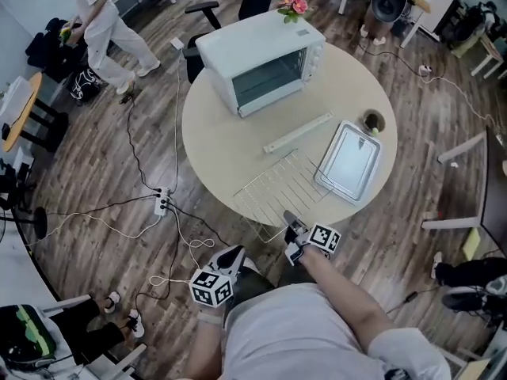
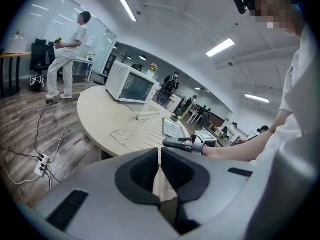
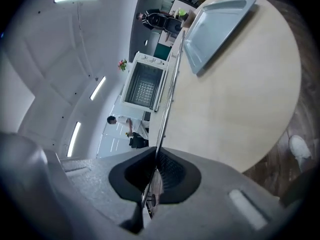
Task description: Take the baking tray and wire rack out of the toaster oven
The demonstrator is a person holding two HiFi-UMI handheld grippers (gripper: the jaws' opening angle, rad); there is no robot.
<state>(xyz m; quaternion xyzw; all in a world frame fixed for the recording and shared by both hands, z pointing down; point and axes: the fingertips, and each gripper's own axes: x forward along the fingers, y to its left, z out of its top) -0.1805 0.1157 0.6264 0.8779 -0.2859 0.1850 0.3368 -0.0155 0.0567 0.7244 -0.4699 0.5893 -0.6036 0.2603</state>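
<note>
Round table (image 1: pixel 214 133) with toaster oven (image 1: pixel 261 62) at the far side, baking tray (image 1: pixel 348 163) flat beside wire rack (image 1: pixel 281 184), right gripper (image 1: pixel 291 222) clamped on the near edge of the wire rack, left gripper (image 1: pixel 232 257) closed and empty off the table

**Colour key.** Right gripper (image 1: pixel 290 222) and left gripper (image 1: pixel 232 257): grey shells with black pads. Each carries a marker cube (image 1: pixel 324 237) patterned in black-and-white squares. Wire rack (image 1: pixel 281 187), at the right gripper's tips: bright silver grid. Baking tray (image 1: pixel 348 162), ahead and to the right of that gripper: pale matte grey. Toaster oven (image 1: pixel 261 62), far ahead of both grippers: white with a grey-tinted window. Flowers (image 1: pixel 291 5), beyond the oven: pink with green leaves. Round table (image 1: pixel 214 133): plain beige. Floor (image 1: pixel 103 172): dark brown planks. Cables (image 1: pixel 170 212), left of the left gripper: white.
</note>
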